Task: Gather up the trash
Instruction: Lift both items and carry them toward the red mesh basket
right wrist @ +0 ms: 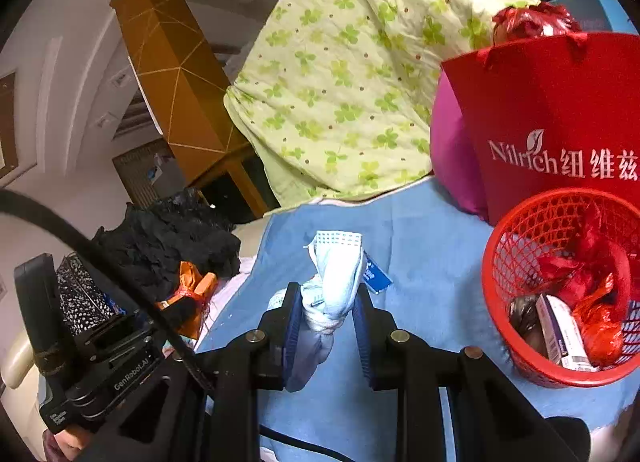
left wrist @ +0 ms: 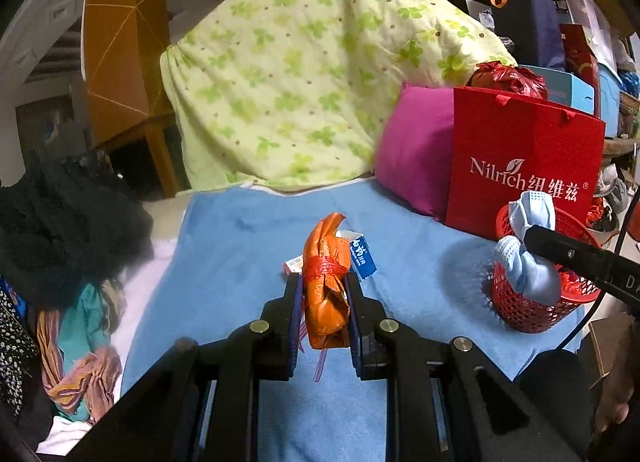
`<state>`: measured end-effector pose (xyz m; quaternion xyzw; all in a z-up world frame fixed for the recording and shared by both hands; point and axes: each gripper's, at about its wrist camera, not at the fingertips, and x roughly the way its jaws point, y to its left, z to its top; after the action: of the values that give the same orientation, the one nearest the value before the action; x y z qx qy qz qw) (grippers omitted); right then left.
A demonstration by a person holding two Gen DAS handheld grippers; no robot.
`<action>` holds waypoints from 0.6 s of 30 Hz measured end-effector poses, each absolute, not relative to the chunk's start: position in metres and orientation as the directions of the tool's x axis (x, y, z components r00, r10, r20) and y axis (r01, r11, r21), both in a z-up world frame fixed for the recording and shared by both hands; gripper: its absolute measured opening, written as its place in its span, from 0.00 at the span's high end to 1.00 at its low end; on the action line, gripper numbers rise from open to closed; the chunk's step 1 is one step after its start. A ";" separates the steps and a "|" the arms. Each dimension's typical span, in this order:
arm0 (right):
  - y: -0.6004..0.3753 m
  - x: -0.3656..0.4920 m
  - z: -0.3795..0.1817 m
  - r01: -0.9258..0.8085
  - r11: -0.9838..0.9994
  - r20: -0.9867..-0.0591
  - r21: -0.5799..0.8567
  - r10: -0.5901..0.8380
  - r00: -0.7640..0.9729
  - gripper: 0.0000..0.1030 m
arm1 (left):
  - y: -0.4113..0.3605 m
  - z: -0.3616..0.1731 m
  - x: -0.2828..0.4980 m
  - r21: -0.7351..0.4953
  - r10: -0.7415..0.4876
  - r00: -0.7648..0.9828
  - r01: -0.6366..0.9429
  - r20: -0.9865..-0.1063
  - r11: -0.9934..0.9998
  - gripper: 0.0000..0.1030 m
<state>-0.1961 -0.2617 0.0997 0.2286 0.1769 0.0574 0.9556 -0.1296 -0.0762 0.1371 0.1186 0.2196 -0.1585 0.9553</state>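
Observation:
My left gripper (left wrist: pixel 323 294) is shut on an orange wrapper bundle (left wrist: pixel 325 282) tied with red plastic, held above the blue towel (left wrist: pixel 240 262). My right gripper (right wrist: pixel 327 302) is shut on a knotted light-blue face mask (right wrist: pixel 334 278). That mask (left wrist: pixel 530 258) also shows in the left wrist view, hanging beside the red mesh basket (left wrist: pixel 516 302) at the right. The basket (right wrist: pixel 520 230) holds red wrappers and a small carton (right wrist: pixel 560 334). A small blue-and-white packet (left wrist: pixel 363 256) and a little box (left wrist: pixel 294 264) lie on the towel behind the orange bundle.
A red paper bag (left wrist: pixel 524 158) and a magenta cushion (left wrist: pixel 416 150) stand behind the basket. A green-flowered quilt (left wrist: pixel 304 74) is piled at the back. Dark and colourful clothes (left wrist: pixel 68 246) lie at the left edge. A wooden cabinet (left wrist: pixel 120 42) rises at the far left.

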 end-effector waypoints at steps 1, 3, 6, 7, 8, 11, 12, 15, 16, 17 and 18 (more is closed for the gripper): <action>-0.262 -0.197 0.101 -0.030 0.889 -0.307 0.456 0.188 0.933 0.73 | -0.077 0.139 -0.131 0.161 -0.249 0.855 0.353 -0.454 0.922 0.79; -0.264 -0.200 0.104 -0.031 0.887 -0.297 0.460 0.186 0.937 0.73 | -0.080 0.141 -0.133 0.169 -0.248 0.858 0.355 -0.450 0.919 0.79; -0.266 -0.202 0.105 -0.033 0.886 -0.289 0.463 0.186 0.939 0.73 | -0.084 0.142 -0.135 0.176 -0.245 0.859 0.354 -0.449 0.919 0.79; -0.266 -0.203 0.106 -0.032 0.886 -0.287 0.462 0.184 0.940 0.73 | -0.084 0.141 -0.135 0.176 -0.247 0.858 0.356 -0.450 0.918 0.79; -0.267 -0.204 0.106 -0.033 0.885 -0.285 0.464 0.184 0.941 0.74 | -0.085 0.141 -0.136 0.178 -0.249 0.857 0.359 -0.452 0.916 0.79; -0.271 -0.207 0.106 -0.030 0.882 -0.281 0.470 0.182 0.942 0.73 | -0.090 0.140 -0.137 0.185 -0.247 0.856 0.362 -0.455 0.914 0.79; -0.273 -0.208 0.106 -0.029 0.882 -0.281 0.470 0.181 0.943 0.73 | -0.092 0.140 -0.137 0.187 -0.247 0.855 0.364 -0.456 0.912 0.79; -0.277 -0.211 0.106 -0.027 0.879 -0.275 0.476 0.178 0.945 0.73 | -0.096 0.140 -0.138 0.191 -0.248 0.852 0.368 -0.461 0.910 0.79; -0.279 -0.212 0.106 -0.026 0.878 -0.273 0.478 0.177 0.946 0.74 | -0.098 0.139 -0.138 0.194 -0.248 0.852 0.369 -0.461 0.909 0.79; -0.281 -0.213 0.106 -0.026 0.876 -0.271 0.481 0.176 0.946 0.74 | -0.100 0.139 -0.139 0.198 -0.248 0.852 0.371 -0.460 0.907 0.79; -0.281 -0.215 0.106 -0.024 0.875 -0.270 0.484 0.176 0.947 0.73 | -0.101 0.139 -0.140 0.200 -0.249 0.852 0.373 -0.461 0.906 0.79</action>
<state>-0.2146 -0.2810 0.1060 0.2446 0.1547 0.0523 0.9558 -0.1396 -0.1012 0.1394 0.1423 0.2176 -0.1633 0.9517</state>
